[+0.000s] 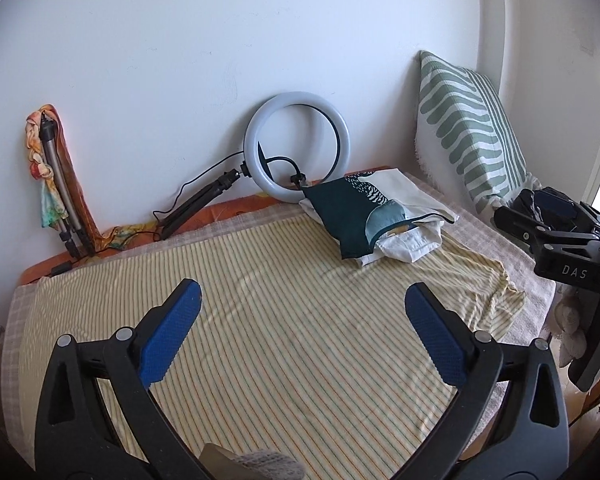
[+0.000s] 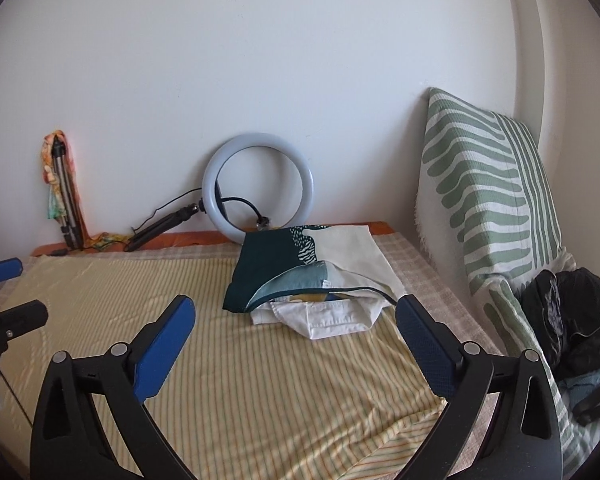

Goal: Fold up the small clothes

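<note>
A yellow striped garment [image 1: 268,304] lies spread flat over the table; it also shows in the right wrist view [image 2: 260,380]. A rumpled sleeve or corner [image 1: 496,300] lies at its right edge. My left gripper [image 1: 302,296] is open and empty, held above the garment's middle. My right gripper [image 2: 294,312] is open and empty above the garment's right part. A pile of folded clothes, a dark teal and cream piece [image 1: 364,212] over a white one [image 1: 412,240], sits at the far right of the table; it also shows in the right wrist view [image 2: 300,268].
A ring light [image 1: 296,148] on a small tripod leans on the back wall. A folded tripod with a coloured scarf [image 1: 56,184] stands at the back left. A green-striped cushion [image 1: 468,132] leans at the right. Dark clothes [image 2: 572,320] lie beside it.
</note>
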Demonstrator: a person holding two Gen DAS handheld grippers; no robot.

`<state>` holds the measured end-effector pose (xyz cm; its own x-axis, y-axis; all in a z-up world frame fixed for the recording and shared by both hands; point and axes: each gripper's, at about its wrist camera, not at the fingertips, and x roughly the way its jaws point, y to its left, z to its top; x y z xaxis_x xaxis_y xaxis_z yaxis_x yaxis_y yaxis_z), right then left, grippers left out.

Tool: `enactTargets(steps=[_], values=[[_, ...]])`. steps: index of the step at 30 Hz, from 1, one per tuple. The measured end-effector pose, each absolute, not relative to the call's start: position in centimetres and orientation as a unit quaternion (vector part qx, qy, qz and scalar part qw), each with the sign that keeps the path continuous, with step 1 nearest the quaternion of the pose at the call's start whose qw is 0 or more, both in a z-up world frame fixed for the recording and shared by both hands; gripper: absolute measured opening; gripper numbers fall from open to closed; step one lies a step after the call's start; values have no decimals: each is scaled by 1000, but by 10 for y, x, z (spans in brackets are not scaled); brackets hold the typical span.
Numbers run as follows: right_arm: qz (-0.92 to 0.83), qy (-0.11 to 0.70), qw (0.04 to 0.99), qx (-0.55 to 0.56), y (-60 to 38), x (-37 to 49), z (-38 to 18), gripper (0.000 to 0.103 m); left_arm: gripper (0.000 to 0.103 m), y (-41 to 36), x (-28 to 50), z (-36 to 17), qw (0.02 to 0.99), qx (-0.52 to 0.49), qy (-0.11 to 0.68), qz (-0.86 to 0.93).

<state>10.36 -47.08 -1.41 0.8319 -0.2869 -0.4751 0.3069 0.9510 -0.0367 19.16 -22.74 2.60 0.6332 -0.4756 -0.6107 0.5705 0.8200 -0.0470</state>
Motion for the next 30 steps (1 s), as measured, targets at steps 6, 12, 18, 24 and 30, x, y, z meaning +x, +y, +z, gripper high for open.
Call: enactTargets(steps=[6, 12, 18, 24, 30], values=[[-157, 250, 955, 28, -471, 101, -19, 100, 103, -231, 187, 23, 899, 91, 310, -295], [-160, 252, 954, 26, -471, 99, -20, 100, 103, -233, 186, 23, 896, 90, 313, -302], [-158, 254, 954, 26, -470, 98, -23, 100, 103, -234, 186, 23, 897, 90, 311, -301], [-158, 254, 954, 30, -471, 99, -23, 100, 103, -234, 184, 23, 896, 93, 309, -304], [-159, 257, 953, 29, -472, 99, -23, 100, 103, -235, 184, 24, 896, 94, 309, -304]])
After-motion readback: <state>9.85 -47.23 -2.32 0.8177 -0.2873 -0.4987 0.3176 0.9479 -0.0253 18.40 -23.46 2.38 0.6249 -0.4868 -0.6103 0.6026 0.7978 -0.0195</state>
